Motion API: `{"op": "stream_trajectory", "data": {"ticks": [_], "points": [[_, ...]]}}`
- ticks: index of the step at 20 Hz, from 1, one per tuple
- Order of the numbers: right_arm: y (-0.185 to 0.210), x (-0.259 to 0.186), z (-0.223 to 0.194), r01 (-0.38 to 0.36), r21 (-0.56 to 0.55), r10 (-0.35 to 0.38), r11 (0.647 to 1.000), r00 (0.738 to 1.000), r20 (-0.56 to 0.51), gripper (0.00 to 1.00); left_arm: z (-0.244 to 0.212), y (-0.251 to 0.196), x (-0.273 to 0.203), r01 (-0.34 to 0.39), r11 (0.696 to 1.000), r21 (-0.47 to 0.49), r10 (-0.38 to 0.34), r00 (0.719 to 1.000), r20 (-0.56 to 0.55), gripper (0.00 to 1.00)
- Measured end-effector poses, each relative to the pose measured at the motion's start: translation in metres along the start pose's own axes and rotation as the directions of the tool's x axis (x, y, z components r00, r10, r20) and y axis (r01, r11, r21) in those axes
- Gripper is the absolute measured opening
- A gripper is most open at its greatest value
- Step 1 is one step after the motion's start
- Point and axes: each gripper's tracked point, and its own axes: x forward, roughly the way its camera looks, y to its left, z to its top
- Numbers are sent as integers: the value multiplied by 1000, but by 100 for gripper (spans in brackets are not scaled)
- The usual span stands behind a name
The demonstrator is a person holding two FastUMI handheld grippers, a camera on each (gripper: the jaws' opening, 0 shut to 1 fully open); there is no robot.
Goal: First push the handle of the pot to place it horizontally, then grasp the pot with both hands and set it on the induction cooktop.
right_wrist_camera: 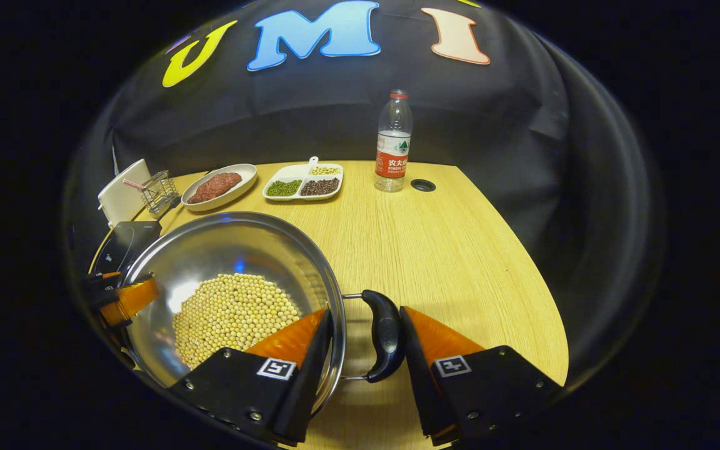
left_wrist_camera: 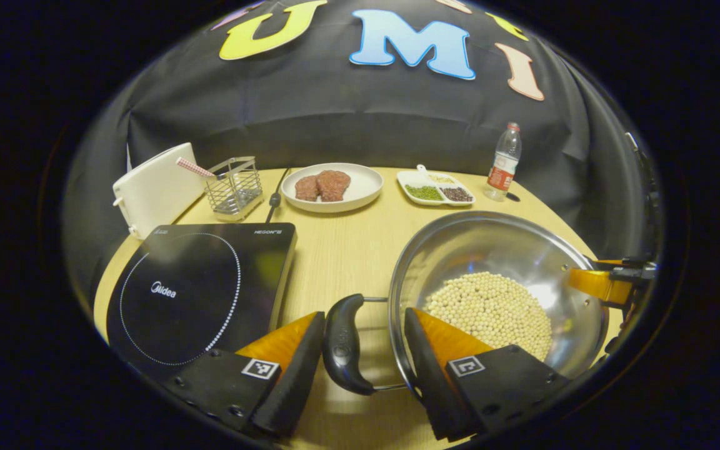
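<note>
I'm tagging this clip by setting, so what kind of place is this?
Probably a mock kitchen set up in a recording booth, not a real home: a wooden table against a black cloth wall carries an induction cooktop, a steel pot of beans, and a plate of meat.

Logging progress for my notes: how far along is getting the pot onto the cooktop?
Handles look level. In hand: the left gripper straddles the pot's left handle and the right gripper straddles the right handle, fingers apparently not yet closed. Left: clamp, lift and set the pot on the induction cooktop, which is bare.
</note>
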Motion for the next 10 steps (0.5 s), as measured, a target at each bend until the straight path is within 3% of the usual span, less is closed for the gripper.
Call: {"op": "stream_trajectory", "data": {"ticks": [3,4,5,7,8,9,10], "points": [[0,-5,-1,-8,-11,8,1000,1000,-10,60,2,1,2,-8,1000,4,8,1000,-3,71],[0,-5,-1,-8,-11,8,1000,1000,-14,55,2,1,2,-10,1000,8,11,1000,-6,70],[-1,-5,-1,-3,-11,3,1000,1000,-10,54,3,1,5,-11,1000,13,11,1000,-6,72],[0,-7,-1,1,-19,-1,1000,1000,-14,55,5,0,3,-23,1000,13,23,1000,-1,67],[-2,-9,-3,5,-19,-6,1000,1000,-22,49,4,-1,2,-23,1000,14,23,1000,-2,66],[-3,-12,-2,6,-17,-7,1000,1000,-20,55,4,-2,-1,-22,1000,16,22,1000,1,70],[-4,-15,-2,9,-18,-9,1000,1000,-17,54,5,-5,-4,-21,1000,13,21,1000,5,65]]}}
